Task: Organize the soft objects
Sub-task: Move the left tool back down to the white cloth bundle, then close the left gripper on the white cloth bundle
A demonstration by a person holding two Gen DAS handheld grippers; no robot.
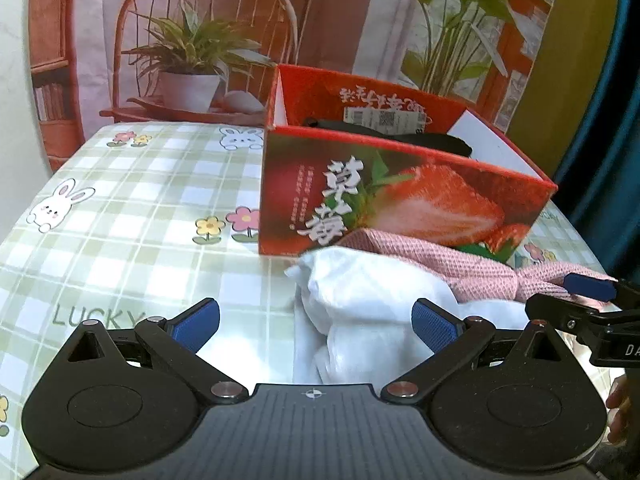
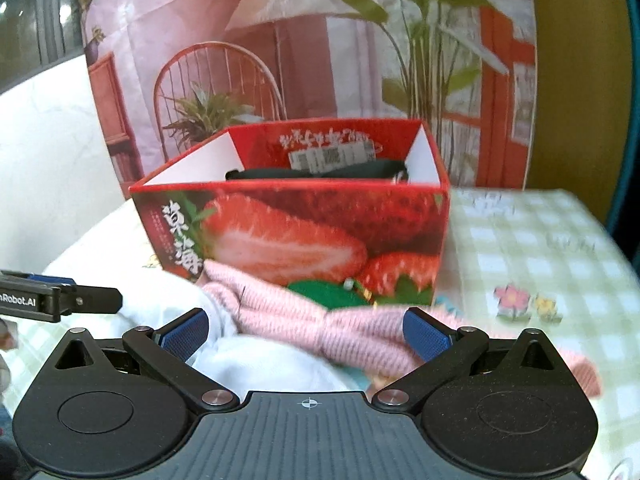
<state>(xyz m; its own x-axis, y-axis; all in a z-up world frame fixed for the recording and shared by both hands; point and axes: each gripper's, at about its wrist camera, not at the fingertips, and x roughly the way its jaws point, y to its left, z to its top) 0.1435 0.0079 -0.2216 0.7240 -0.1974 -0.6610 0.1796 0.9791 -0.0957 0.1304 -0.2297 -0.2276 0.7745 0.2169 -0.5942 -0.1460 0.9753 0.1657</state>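
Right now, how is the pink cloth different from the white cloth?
The pink cloth has a ribbed knit look; the white cloth looks smooth. The pink cloth lies up against the strawberry box; the white cloth sits nearer the cameras and partly under the pink one. Both lie crumpled on the checked tablecloth, outside the box.

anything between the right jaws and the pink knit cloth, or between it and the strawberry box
Nothing visible. The right gripper is open with the pink knit cloth already between its jaws. The strawberry box stands just behind it, top open, with a dark item already inside.
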